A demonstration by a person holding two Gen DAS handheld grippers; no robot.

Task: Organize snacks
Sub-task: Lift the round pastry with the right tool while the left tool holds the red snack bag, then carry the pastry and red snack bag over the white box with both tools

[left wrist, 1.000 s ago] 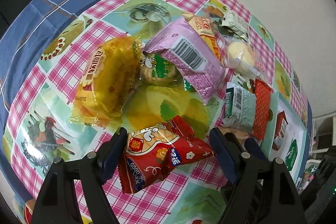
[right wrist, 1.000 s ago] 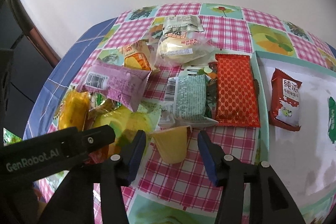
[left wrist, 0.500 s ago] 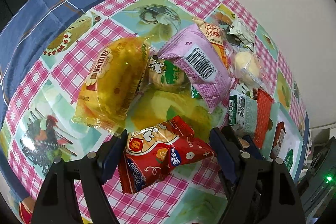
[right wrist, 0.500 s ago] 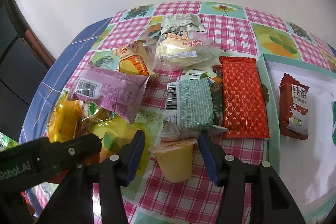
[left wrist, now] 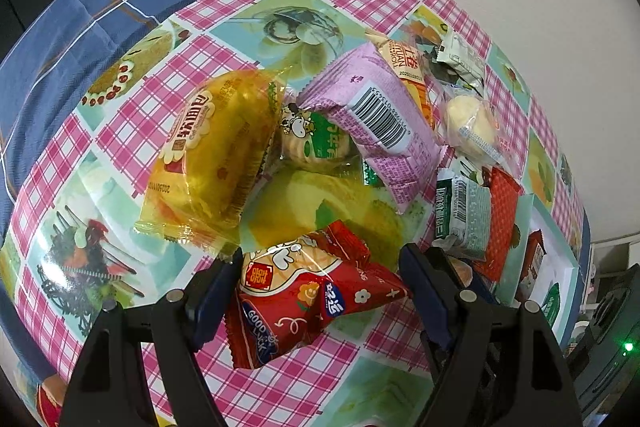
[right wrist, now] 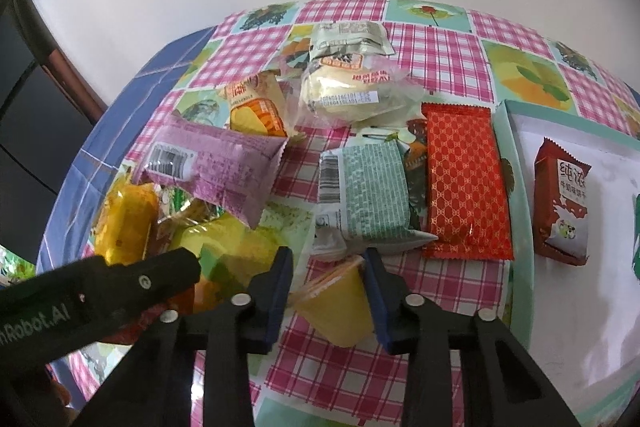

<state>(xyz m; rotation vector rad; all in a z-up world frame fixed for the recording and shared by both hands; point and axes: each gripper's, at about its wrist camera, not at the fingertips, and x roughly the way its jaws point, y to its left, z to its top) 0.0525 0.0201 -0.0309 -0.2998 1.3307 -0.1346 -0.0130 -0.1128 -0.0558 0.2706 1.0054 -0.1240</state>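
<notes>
Left gripper (left wrist: 320, 281): jaws spread on either side of the red snack packet (left wrist: 308, 297); the left pad touches its edge, contact at the right pad cannot be told.
Right gripper (right wrist: 330, 281): jaws parted around the yellow jelly cup (right wrist: 338, 303), which lies tilted on the checked tablecloth (right wrist: 436, 63); the right pad touches its side.
Just beyond: green-white packet (right wrist: 366, 199) beside a red patterned sachet (right wrist: 466, 183).
Right side: white tray (right wrist: 516, 163) holding a dark red milk biscuit pack (right wrist: 564, 203).
Middle: yellow bread bag (left wrist: 216, 151), pink barcode packet (left wrist: 380, 119).
Far: pale bun in clear wrap (right wrist: 352, 91).
</notes>
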